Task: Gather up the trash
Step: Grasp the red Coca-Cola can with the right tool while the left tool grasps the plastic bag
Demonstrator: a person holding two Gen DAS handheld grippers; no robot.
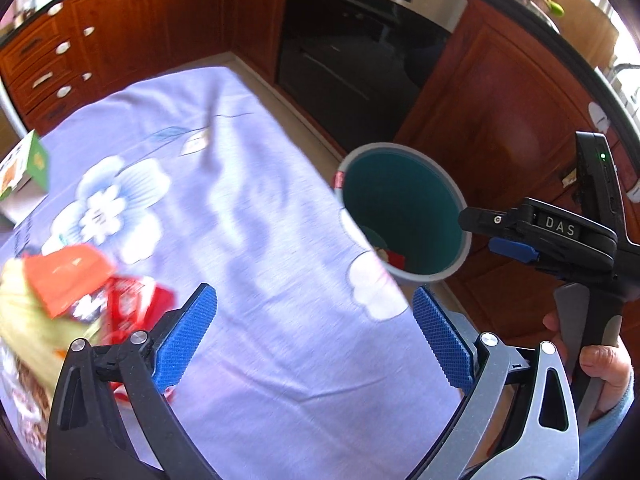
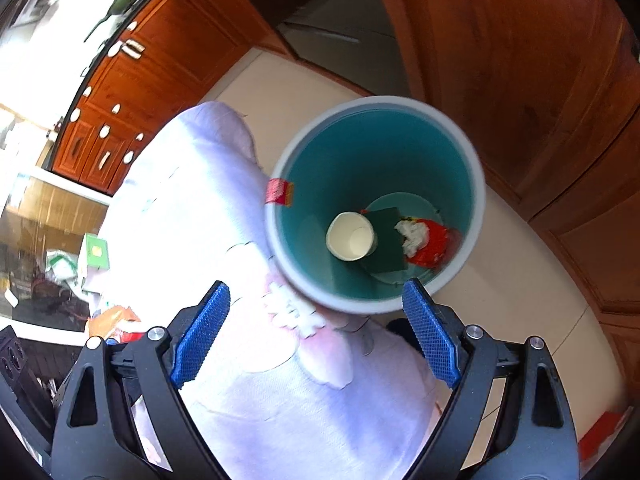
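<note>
Right gripper (image 2: 316,336) spread wide, empty. Ahead of it, teal-lined bin (image 2: 280,240) holds a white paper cup (image 2: 352,240), dark green sheet (image 2: 386,240), red wrapper (image 2: 434,246). Left gripper (image 1: 314,338) likewise gapes empty.

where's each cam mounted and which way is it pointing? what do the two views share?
Left wrist: on the left gripper, angled down over the lilac floral tablecloth; open blue-padded jaws, the right gripper and a hand show.
Right wrist: on the right gripper, looking steeply down into the teal round bin holding a white paper cup; only its open jaws show.
Shared: bin, tablecloth, the wooden cabinets.
</note>
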